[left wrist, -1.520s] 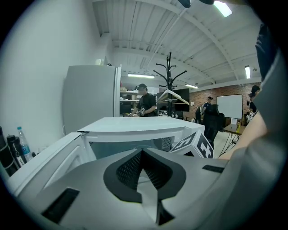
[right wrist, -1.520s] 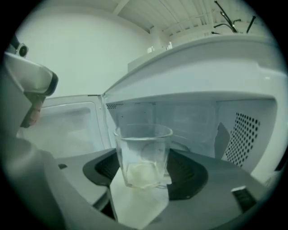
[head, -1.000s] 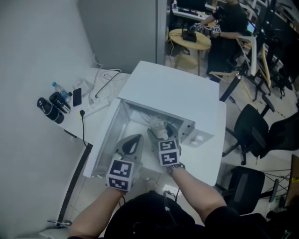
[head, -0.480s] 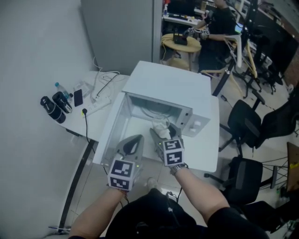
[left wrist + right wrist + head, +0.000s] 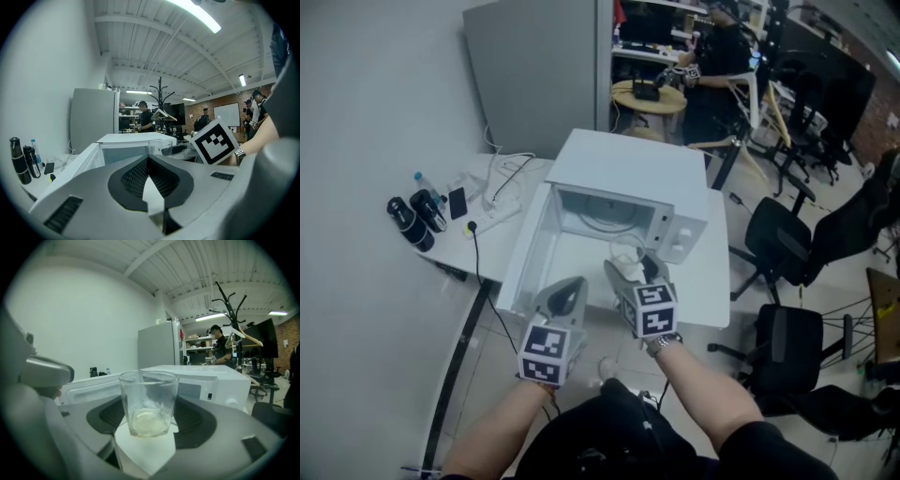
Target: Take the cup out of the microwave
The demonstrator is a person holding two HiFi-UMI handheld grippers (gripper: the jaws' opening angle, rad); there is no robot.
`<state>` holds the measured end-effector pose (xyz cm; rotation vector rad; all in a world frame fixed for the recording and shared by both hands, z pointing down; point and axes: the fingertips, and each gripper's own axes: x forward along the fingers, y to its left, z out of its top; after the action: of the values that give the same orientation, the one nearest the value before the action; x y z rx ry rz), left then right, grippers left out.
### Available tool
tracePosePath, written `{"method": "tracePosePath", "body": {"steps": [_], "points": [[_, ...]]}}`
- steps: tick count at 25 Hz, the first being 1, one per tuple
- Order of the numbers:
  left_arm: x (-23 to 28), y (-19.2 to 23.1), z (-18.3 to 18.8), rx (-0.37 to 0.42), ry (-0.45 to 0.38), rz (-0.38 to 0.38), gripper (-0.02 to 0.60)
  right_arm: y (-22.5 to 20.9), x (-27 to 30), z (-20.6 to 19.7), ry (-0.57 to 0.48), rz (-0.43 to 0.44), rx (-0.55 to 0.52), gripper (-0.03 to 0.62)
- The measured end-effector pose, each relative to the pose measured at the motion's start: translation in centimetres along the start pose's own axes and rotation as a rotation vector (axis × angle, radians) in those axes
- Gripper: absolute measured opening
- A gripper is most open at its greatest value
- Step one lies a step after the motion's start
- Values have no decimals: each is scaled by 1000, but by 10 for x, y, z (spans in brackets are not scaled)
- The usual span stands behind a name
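- Judging by how things lie, the main step looks done. The clear, straight-sided glass cup [image 5: 148,401] is out of the boxy white microwave [image 5: 628,169] and in the air in front of its open cavity. The white door [image 5: 528,251] is swung wide to the left.
- The right gripper [image 5: 630,266] has its fingers clamped on the cup's two sides and holds it upright.
- The left gripper [image 5: 569,285] hovers just beside it, nearer the door, with its fingers closed tip to tip on nothing.
- What is left, as I judge it, is to set the cup down, perhaps on the white tabletop [image 5: 487,246] left of the microwave. The door may also need shutting. Neither is done yet.
- The head view gives the layout of cavity, door, tabletop and both grippers, but the cup is only a small pale shape there.
- The right gripper view shows the dark pads against the glass and a pale film at the cup's bottom. The whole microwave stands behind the cup.
- The left gripper view alone shows that gripper's pads meeting, with the cup's rim beyond them.
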<state>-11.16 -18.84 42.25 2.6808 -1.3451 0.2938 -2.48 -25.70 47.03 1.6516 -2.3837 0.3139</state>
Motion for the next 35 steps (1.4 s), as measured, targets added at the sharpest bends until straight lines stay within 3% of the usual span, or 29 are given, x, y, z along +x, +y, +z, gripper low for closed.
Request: {"method": "tracePosePath", "body": {"steps": [13,35], "points": [[-9,-30,4,-19,-9,-5,-5,0,-61,23,-45,40,30,345],[-21,-108,5,-61,-6,176,-5,-26,-146,23,-72,234,18,345]]}}
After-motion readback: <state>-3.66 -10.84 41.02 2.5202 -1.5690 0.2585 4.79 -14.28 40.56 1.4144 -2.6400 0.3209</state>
